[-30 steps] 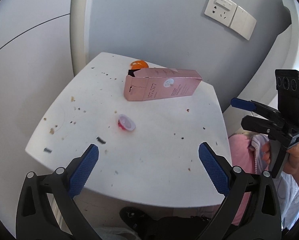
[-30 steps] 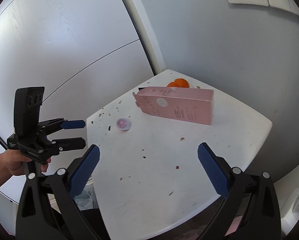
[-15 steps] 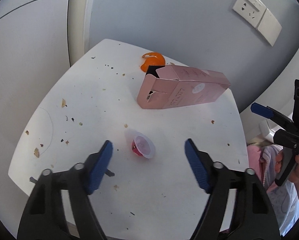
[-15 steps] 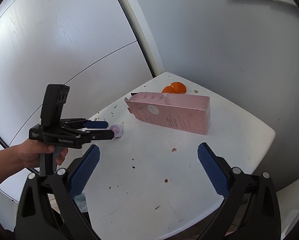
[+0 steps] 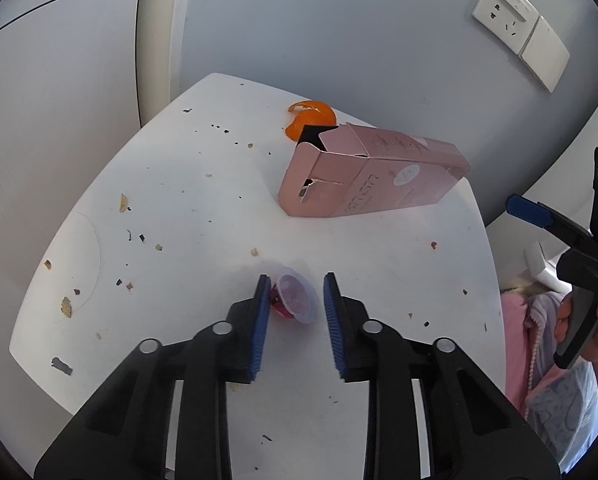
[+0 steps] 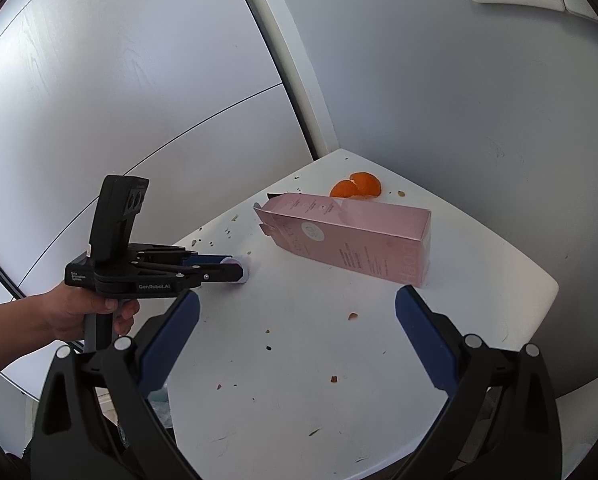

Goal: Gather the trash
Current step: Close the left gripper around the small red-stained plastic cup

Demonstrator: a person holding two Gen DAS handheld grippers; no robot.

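**Closing in on the little jelly cup**

My left gripper is angled down over the jelly cup at lower centre of the left wrist view, jaws closing with the cup between them. The left pad looks to be touching it, the right one not yet, so no real pinch. It's lying on its side on the white surface, so I'm coming in low. My right gripper hangs spread wide, empty. The pink carton and orange peel sit further up, well clear. Only crumbs nearby.

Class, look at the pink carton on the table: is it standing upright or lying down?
Lying down. The pink carton rests on a long side on the table, its end flap open.
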